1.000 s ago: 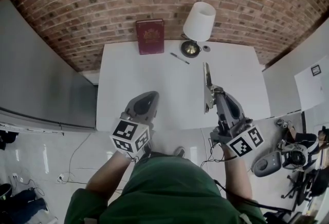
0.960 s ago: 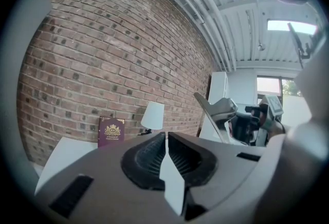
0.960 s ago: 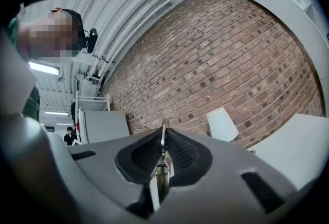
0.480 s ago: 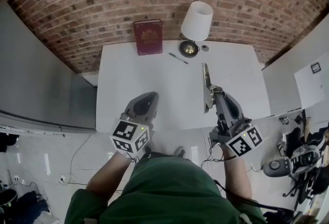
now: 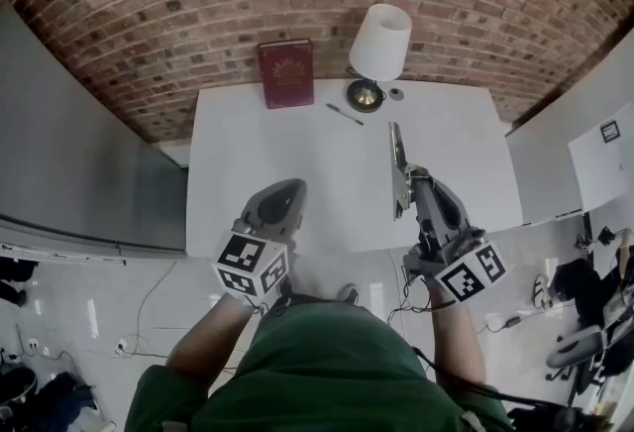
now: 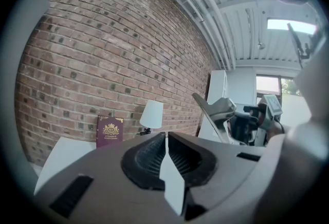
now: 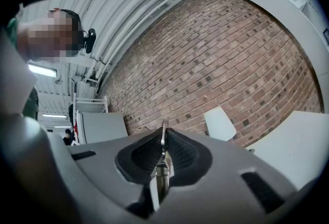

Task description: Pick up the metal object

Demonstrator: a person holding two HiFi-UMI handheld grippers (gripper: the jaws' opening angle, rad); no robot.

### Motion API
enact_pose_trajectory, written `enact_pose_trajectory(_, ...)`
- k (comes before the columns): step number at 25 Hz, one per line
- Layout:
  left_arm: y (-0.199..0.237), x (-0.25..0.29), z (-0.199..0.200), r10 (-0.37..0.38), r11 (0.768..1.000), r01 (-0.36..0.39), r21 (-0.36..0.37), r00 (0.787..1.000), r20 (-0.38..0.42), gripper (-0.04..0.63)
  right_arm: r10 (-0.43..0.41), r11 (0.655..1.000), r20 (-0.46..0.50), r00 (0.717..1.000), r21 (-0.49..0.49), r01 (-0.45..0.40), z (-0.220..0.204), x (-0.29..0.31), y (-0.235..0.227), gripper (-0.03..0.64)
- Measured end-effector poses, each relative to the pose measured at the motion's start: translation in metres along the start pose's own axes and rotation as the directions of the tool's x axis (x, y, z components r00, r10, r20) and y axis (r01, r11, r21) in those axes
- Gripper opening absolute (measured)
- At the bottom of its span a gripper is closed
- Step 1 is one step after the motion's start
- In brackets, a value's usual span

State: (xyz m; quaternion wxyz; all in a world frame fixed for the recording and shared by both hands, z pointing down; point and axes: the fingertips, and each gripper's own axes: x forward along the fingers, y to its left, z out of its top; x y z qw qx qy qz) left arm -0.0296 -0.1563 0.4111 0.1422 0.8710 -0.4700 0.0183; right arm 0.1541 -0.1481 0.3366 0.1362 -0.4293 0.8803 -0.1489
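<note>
Two grippers hover over the near edge of a bare white table [image 5: 297, 143] that stands against a curved-looking red brick wall [image 5: 198, 14]. The right gripper [image 5: 408, 174] has its jaws pinched on the metal object [image 5: 396, 148], a thin flat strip held on edge over the table's right half, its tip pointing toward the wall. The left gripper [image 5: 285, 190] has its jaws pressed together with nothing between them. At the table's far edge a dark red book [image 5: 286, 72] leans upright against the bricks, with a white-shaded lamp [image 5: 381, 40] just to its right and a pen [image 5: 346, 113] lying near the lamp's base. A grey panel [image 5: 89, 172] flanks the table on the left; cables trail over the pale, glossy floor [image 5: 99, 306].
</note>
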Motion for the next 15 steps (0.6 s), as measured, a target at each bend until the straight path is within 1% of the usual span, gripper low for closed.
enact_pose_trajectory(15,0.0102,0.0037,-0.0009,-0.003,1.0,0.003,-0.012,1.0,0.0,0.014,-0.016,1.0,-0.015,1.0,-0.005,0.016,-0.0038,0.0086,-0.0026,0.023)
